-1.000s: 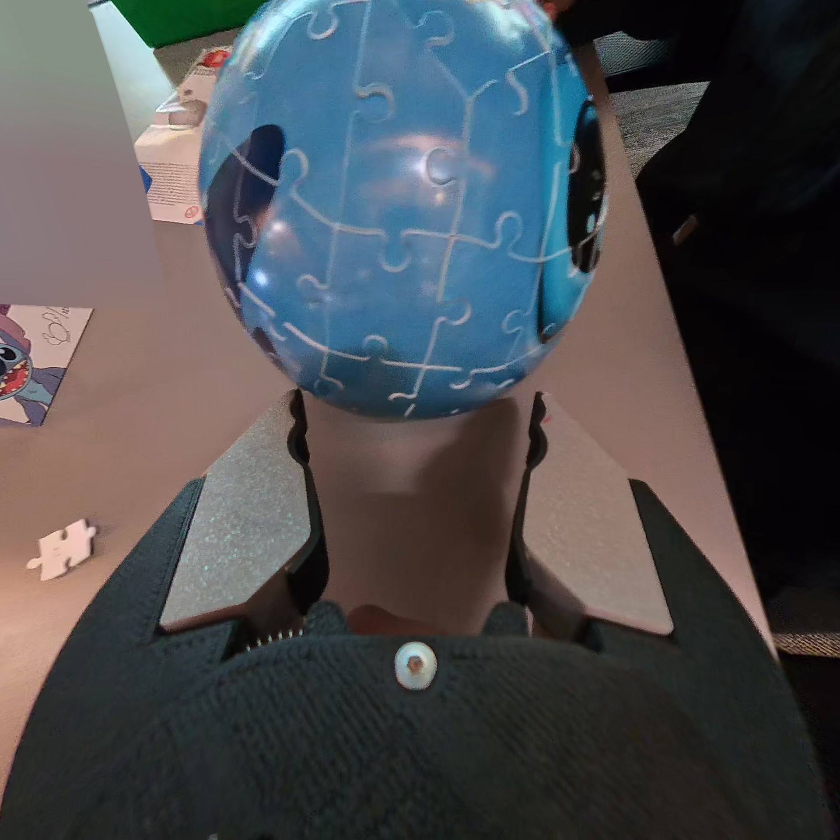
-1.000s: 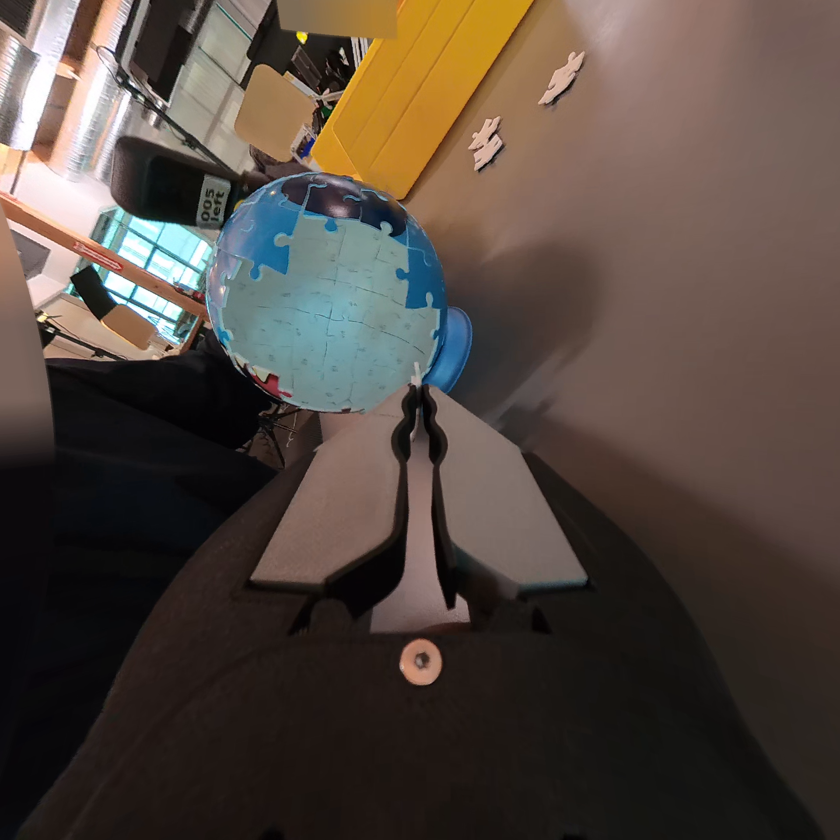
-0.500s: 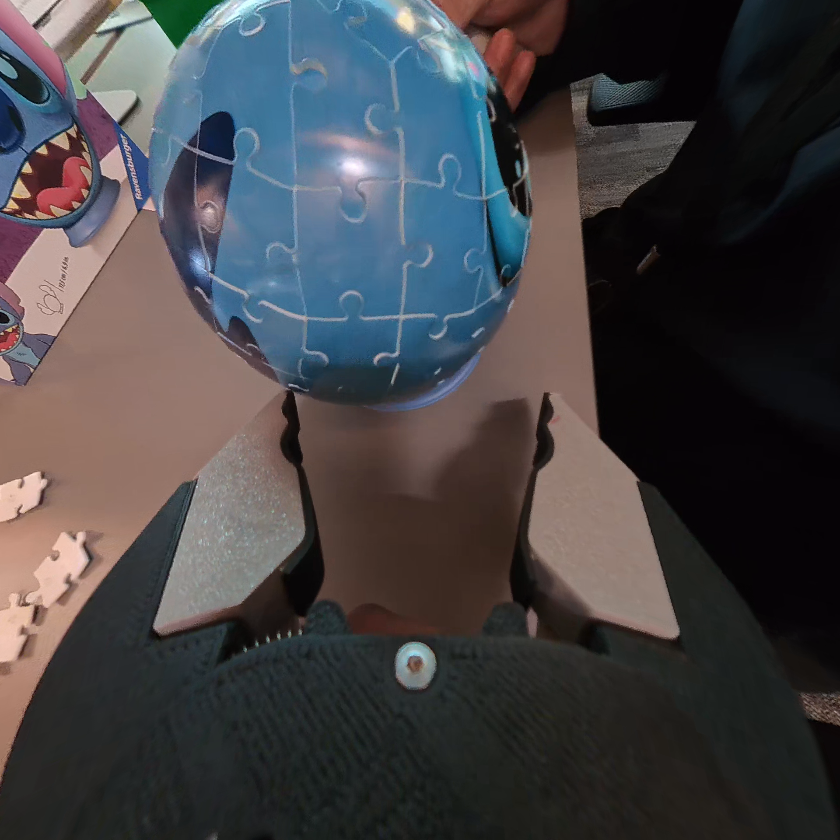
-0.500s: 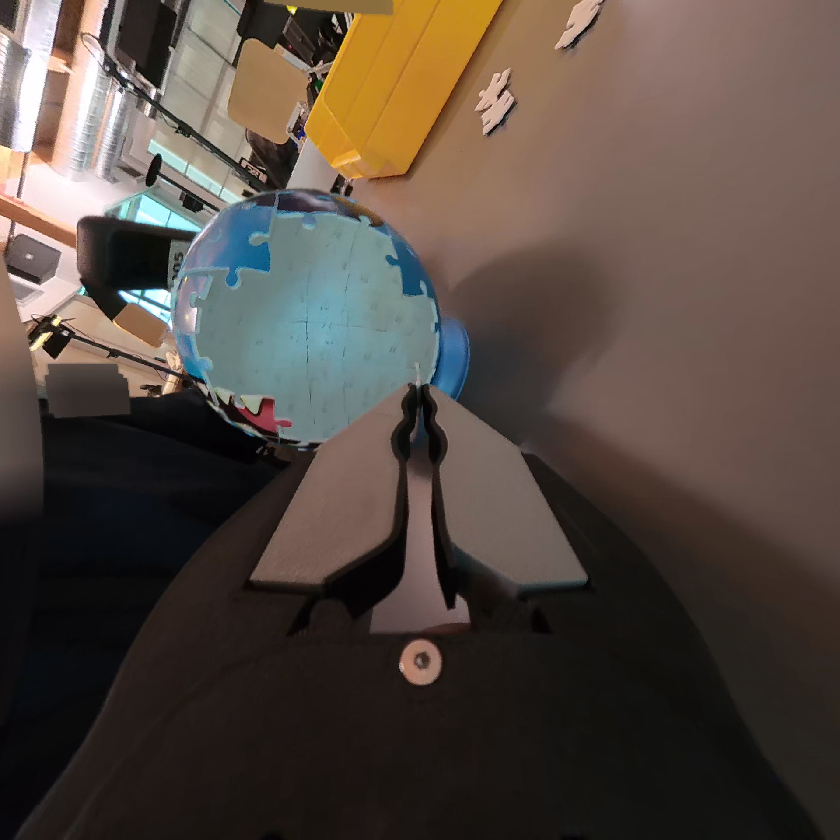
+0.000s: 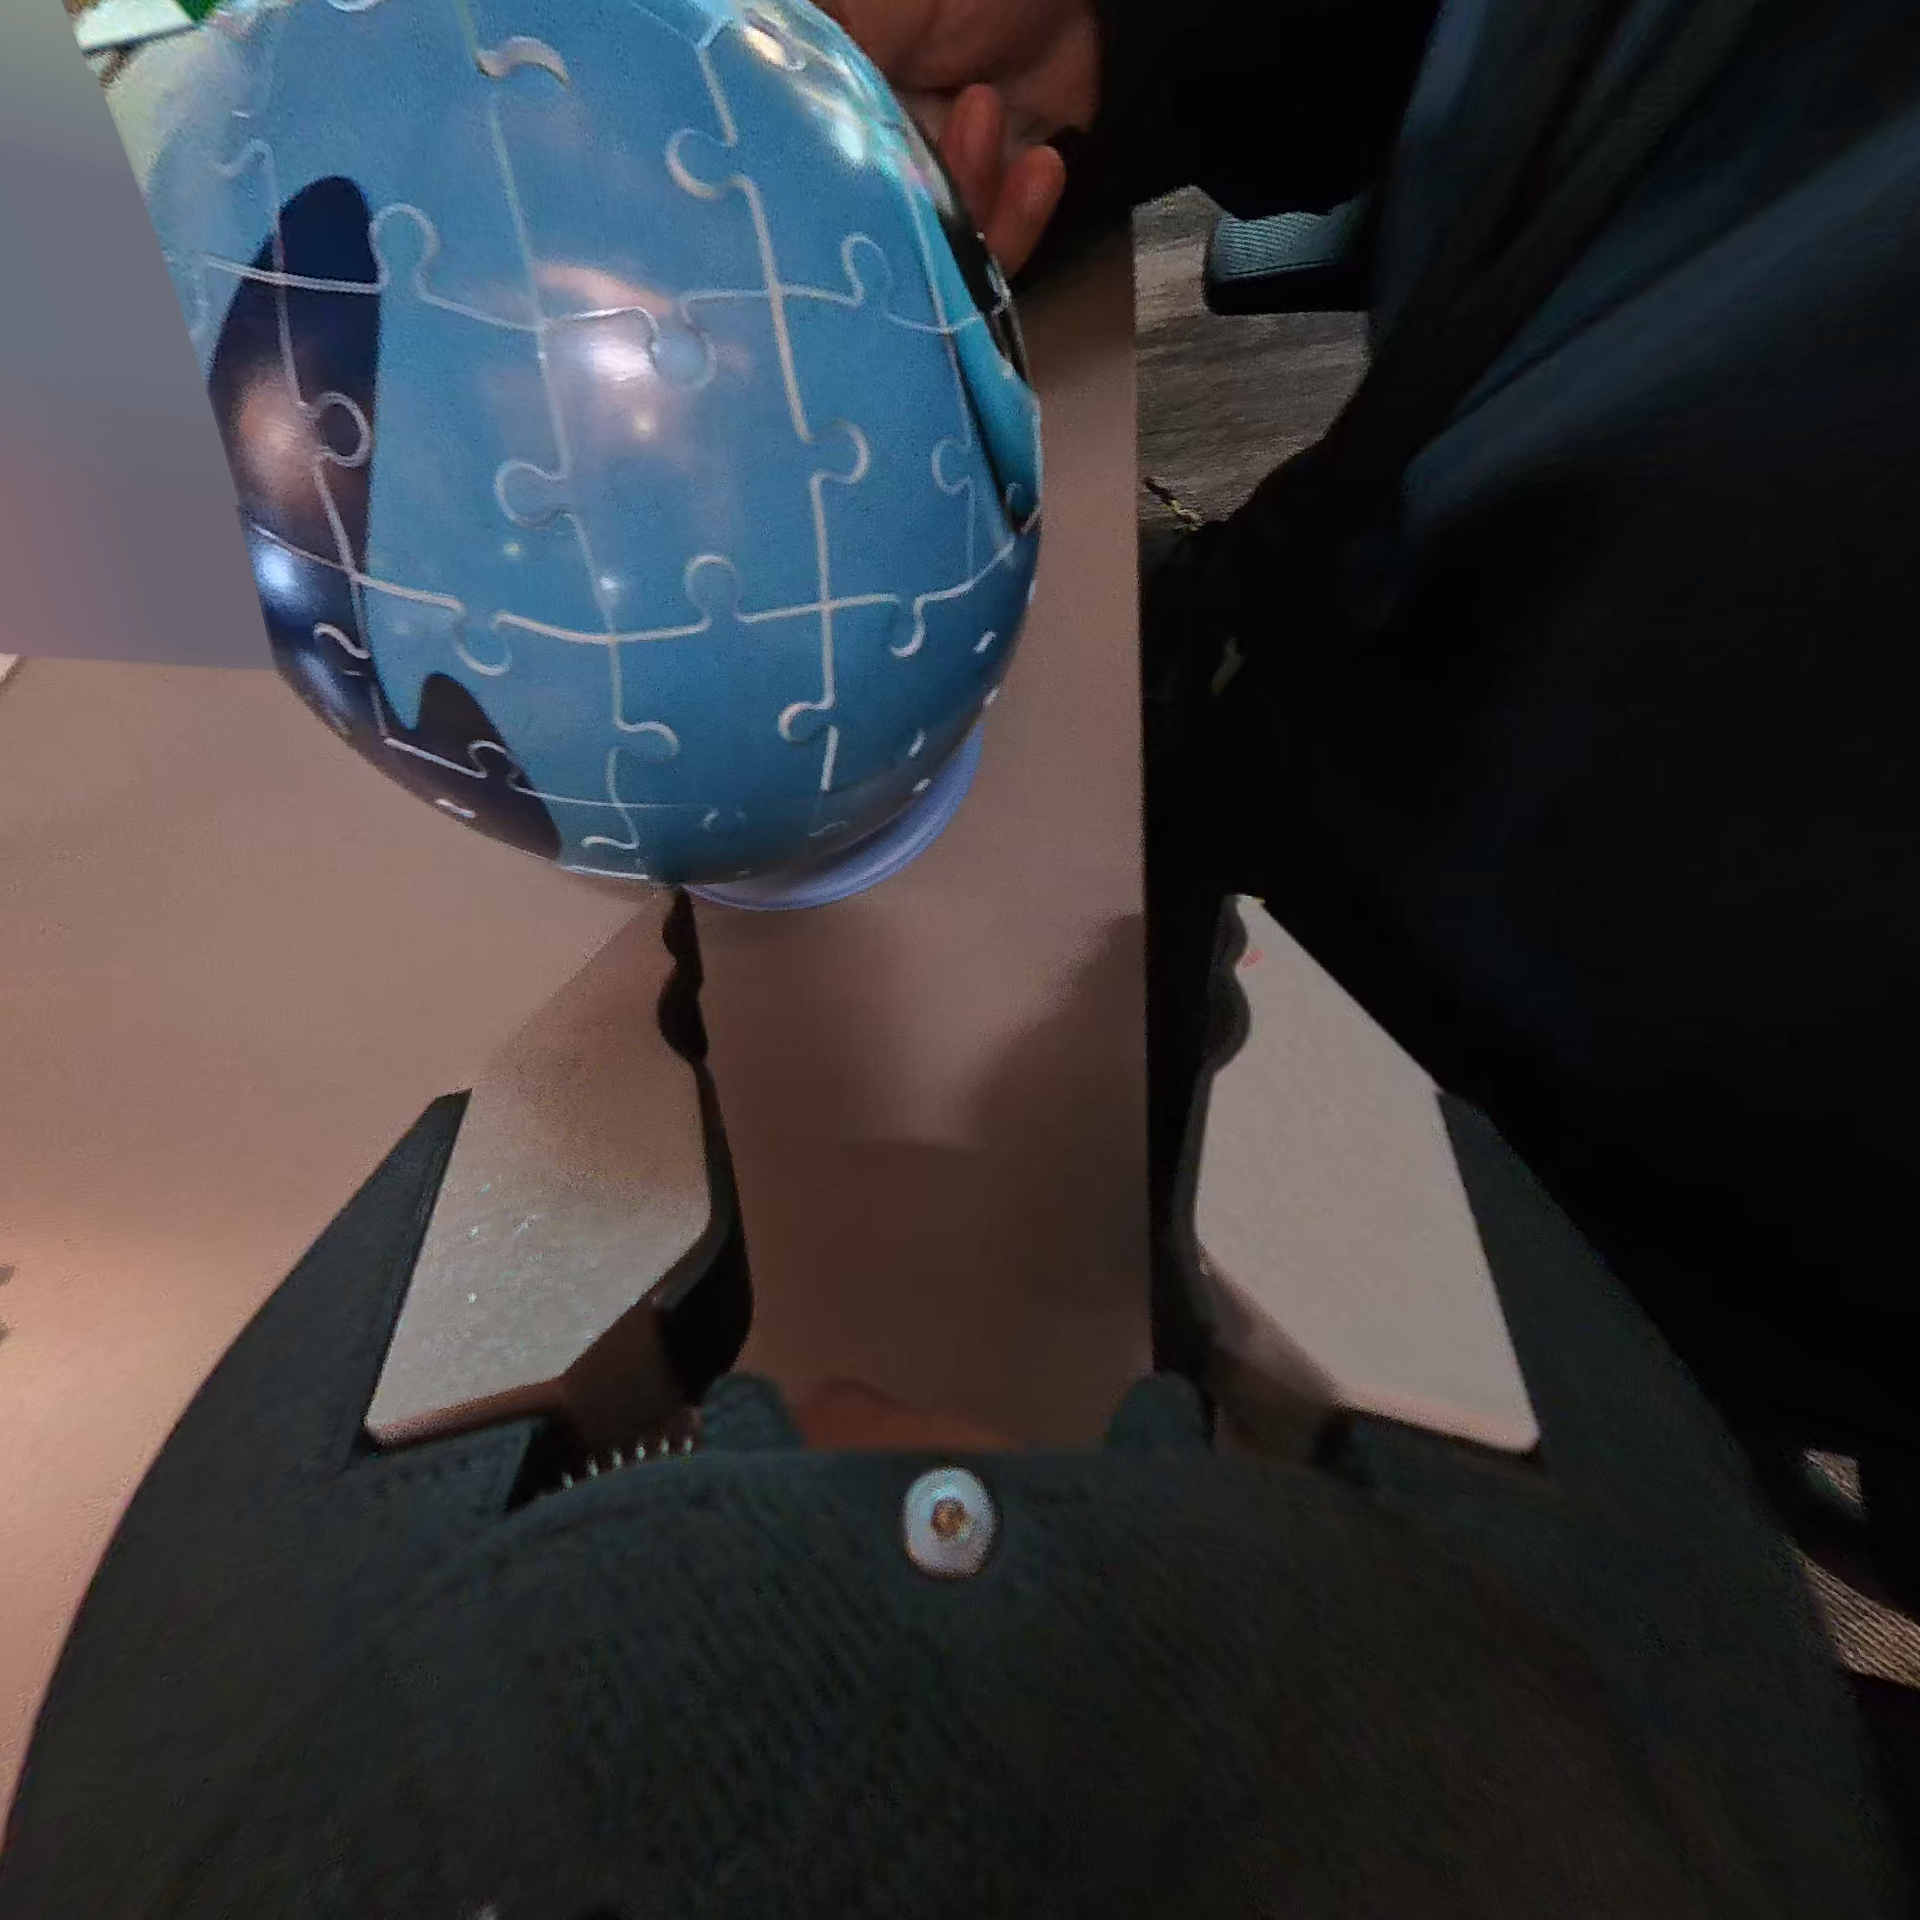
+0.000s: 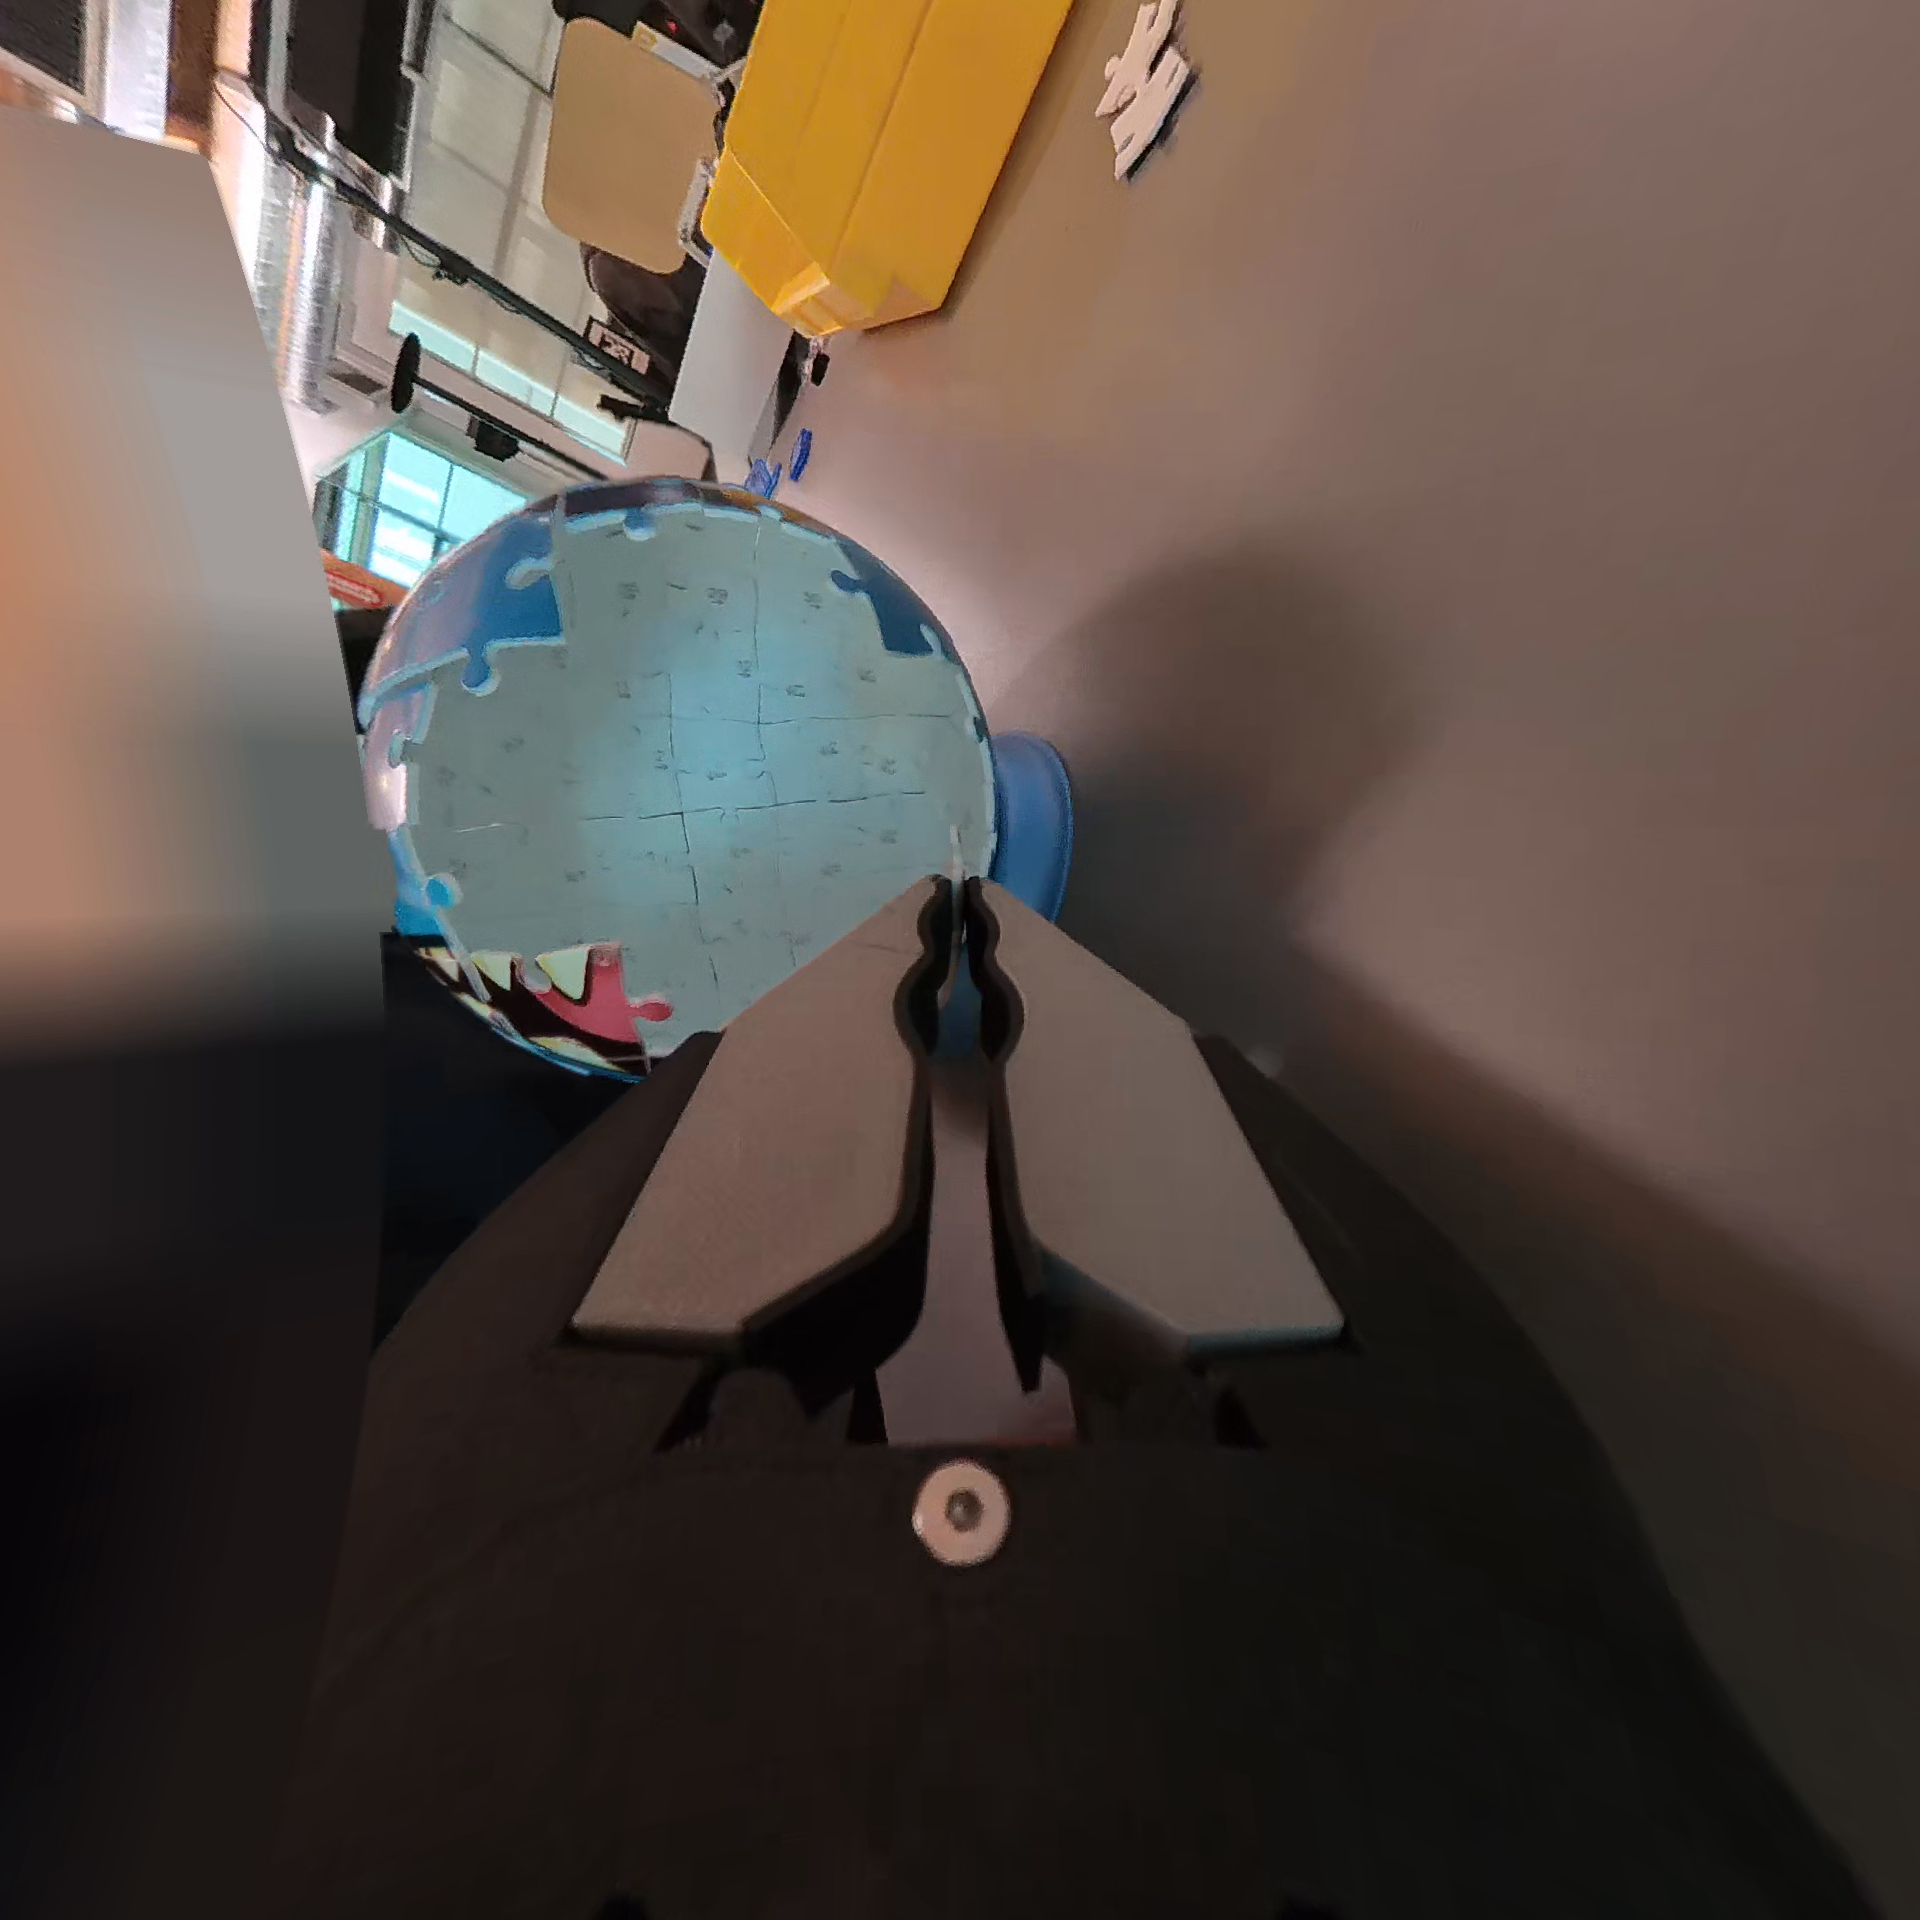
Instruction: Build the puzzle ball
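The puzzle ball [image 6: 675, 790], partly built with an open gap, hangs tilted above the brown surface [image 5: 187, 935]. The right gripper [image 6: 954, 883] has its jaws pinched on the ball's rim beside its blue stand [image 6: 1023, 821]. The left gripper [image 5: 951, 925] waits below, jaws spread and empty. Best to steady the ball before adding pieces. The yellow box [image 6: 873, 156] looks closed; I cannot see inside.

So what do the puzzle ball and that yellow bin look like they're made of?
Puzzle ball: likely glossy hard plastic pieces, judging by sharp highlights on the blue outside; the open side shows a pale matte inner face. Yellow bin: seemingly smooth moulded plastic with an even sheen, though it is too far off to be sure.
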A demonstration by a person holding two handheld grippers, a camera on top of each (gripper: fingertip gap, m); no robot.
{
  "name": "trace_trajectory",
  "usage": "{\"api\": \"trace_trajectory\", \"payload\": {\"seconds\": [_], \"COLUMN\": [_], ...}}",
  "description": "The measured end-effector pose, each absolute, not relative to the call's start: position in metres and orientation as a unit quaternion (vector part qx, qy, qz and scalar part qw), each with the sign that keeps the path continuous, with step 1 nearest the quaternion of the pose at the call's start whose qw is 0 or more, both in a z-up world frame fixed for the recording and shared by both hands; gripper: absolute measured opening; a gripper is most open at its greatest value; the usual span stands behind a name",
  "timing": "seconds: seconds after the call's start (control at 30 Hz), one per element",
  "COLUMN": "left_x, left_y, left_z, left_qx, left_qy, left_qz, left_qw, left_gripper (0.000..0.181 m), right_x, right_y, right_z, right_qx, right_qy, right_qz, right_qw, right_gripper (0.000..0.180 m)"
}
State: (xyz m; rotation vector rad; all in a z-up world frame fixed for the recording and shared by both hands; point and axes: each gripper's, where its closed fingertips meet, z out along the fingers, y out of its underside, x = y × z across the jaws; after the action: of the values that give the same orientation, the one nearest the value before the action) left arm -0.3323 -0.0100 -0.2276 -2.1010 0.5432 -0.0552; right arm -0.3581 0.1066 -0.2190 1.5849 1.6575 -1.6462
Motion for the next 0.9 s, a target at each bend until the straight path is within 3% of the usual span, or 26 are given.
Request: {"api": "trace_trajectory", "payload": {"seconds": [0.4,0.9], "left_x": [-0.342,-0.349], "left_y": [-0.023,-0.027], "left_z": [-0.228,-0.223], "left_qx": [-0.863,-0.855], "left_qy": [0.196,0.201], "left_qz": [-0.109,-0.101], "left_qw": [0.453,0.468], "left_gripper": [0.090,0.089], "right_x": [-0.358,-0.354], "right_y": [0.112,0.101], "right_z": [-0.224,-0.226], "right_qx": [0.559,0.580], "right_qy": [0.583,0.573], "right_qz": [-0.559,-0.552], "right_qw": [0.189,0.175], "right_gripper": [0.000,0.000]}}
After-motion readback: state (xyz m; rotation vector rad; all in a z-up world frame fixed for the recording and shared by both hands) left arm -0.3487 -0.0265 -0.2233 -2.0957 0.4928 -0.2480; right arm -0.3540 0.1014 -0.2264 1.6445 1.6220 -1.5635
